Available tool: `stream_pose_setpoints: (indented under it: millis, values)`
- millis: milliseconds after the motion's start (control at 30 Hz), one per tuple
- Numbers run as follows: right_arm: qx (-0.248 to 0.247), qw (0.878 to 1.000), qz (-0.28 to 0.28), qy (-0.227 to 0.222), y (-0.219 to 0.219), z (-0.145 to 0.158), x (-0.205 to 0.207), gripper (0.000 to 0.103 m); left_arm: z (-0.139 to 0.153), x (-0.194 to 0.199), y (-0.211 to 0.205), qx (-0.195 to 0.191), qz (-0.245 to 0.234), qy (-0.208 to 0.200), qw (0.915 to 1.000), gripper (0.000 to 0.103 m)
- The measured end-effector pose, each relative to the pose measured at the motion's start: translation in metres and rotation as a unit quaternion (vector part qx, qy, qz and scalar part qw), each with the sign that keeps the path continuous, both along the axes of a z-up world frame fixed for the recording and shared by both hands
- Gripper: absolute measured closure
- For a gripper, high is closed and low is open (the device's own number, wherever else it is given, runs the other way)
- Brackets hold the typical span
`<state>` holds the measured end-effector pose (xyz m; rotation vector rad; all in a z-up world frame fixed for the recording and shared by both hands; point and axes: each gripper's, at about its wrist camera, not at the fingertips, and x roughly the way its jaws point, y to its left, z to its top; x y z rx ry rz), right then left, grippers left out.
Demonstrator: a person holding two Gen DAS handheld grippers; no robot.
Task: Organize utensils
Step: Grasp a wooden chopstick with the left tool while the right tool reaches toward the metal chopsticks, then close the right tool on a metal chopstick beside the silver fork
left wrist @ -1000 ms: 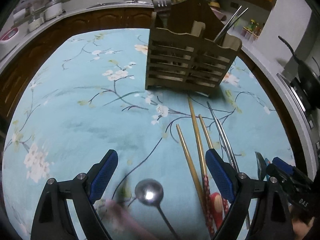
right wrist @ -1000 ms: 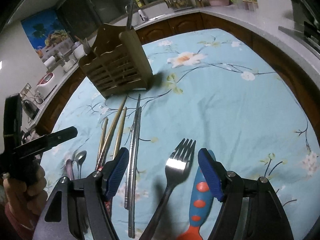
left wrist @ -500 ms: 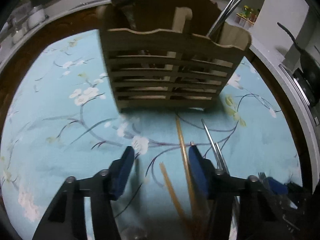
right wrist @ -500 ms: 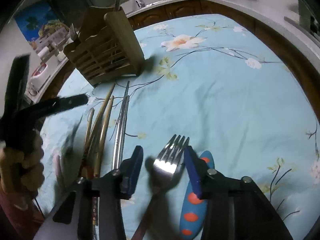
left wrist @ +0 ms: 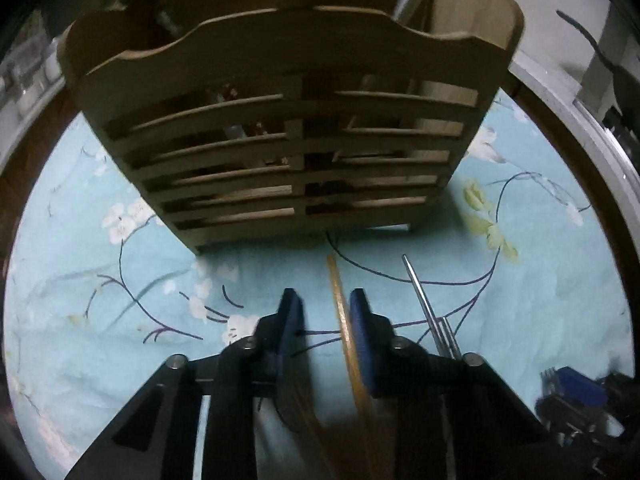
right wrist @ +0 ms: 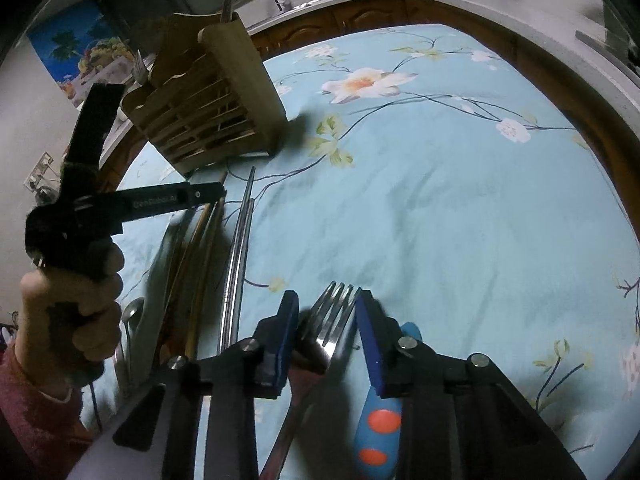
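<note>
Wooden slats fill the left wrist view: the utensil holder (left wrist: 288, 128) stands upright on the blue floral tablecloth (left wrist: 100, 320), directly ahead of the left gripper (left wrist: 325, 312), whose blue pads are narrowed but not touching. One bamboo chopstick (left wrist: 340, 312) lies along the gripper's axis, tip toward the holder, touching or just beside the right pad; whether it is actually clamped cannot be told. Two metal chopsticks (left wrist: 430, 320) lie just to the right, roughly parallel. In the right wrist view, the right gripper (right wrist: 326, 316) is closed down around the head of one steel fork (right wrist: 334, 312), tines pointing forward and handle running back beneath the fingers; the pads appear to touch the fork's sides. One blue, orange-spotted handle (right wrist: 378, 428) lies just right of the fork. To the left lie about three bamboo chopsticks (right wrist: 208, 240), a pair of metal ones (right wrist: 240, 248), and one spoon (right wrist: 130, 316), all long axes toward the holder (right wrist: 208, 100). The left gripper is nearer the holder, judged by position.
</note>
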<state>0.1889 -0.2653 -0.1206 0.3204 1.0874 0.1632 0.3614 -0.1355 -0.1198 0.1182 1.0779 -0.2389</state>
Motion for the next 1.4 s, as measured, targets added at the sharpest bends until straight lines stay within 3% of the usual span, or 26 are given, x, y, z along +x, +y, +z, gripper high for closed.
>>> stream_pose_setpoints:
  millis: [67, 200, 267, 367, 400, 700, 767, 833, 1133, 1300, 1333, 1400]
  values:
    - [-0.005, 1.000, 0.002, -0.001, 0.002, 0.000, 0.001, 0.073, -0.001, -0.003, -0.002, 0.002, -0.007, -0.008, 0.9999, 0.095]
    - [-0.013, 1.000, 0.004, -0.005, 0.006, 0.001, 0.003, 0.076, -0.001, -0.006, 0.006, -0.032, -0.002, 0.001, 0.9995, 0.099]
    - [0.002, 1.000, -0.005, -0.010, 0.002, 0.003, 0.004, 0.092, 0.004, -0.010, 0.014, -0.054, 0.003, -0.002, 0.9985, 0.099]
    - [0.011, 1.000, -0.006, -0.009, 0.000, 0.005, 0.005, 0.096, 0.016, -0.020, 0.027, -0.080, 0.006, -0.007, 0.9967, 0.099]
    - [0.010, 1.000, -0.005, -0.009, 0.000, 0.006, 0.004, 0.103, 0.020, -0.023, 0.031, -0.093, 0.007, -0.006, 0.9956, 0.099]
    - [0.040, 0.999, -0.014, 0.012, -0.003, 0.004, -0.002, 0.093, 0.056, -0.056, 0.069, -0.139, 0.025, -0.016, 0.9898, 0.099]
    - [0.044, 0.999, -0.008, 0.024, 0.000, 0.002, -0.003, 0.074, 0.064, -0.065, 0.079, -0.144, 0.027, -0.020, 0.9890, 0.099]
    - [0.045, 0.999, 0.000, 0.026, 0.005, 0.003, -0.004, 0.070, 0.070, -0.071, 0.087, -0.151, 0.029, -0.022, 0.9878, 0.099]
    - [-0.021, 0.997, 0.032, 0.067, 0.026, 0.000, 0.030, 0.075, 0.087, -0.088, 0.107, -0.175, 0.028, -0.031, 0.9836, 0.099]
    - [-0.031, 0.997, 0.046, 0.061, 0.029, 0.004, 0.027, 0.081, 0.098, -0.101, 0.115, -0.183, 0.026, -0.041, 0.9820, 0.099]
    - [-0.029, 0.997, 0.047, 0.054, 0.030, 0.007, 0.025, 0.083, 0.102, -0.105, 0.118, -0.184, 0.027, -0.045, 0.9815, 0.099]
    - [-0.017, 0.998, 0.040, 0.038, 0.030, 0.016, 0.019, 0.099, 0.109, -0.112, 0.122, -0.185, 0.029, -0.051, 0.9809, 0.099]
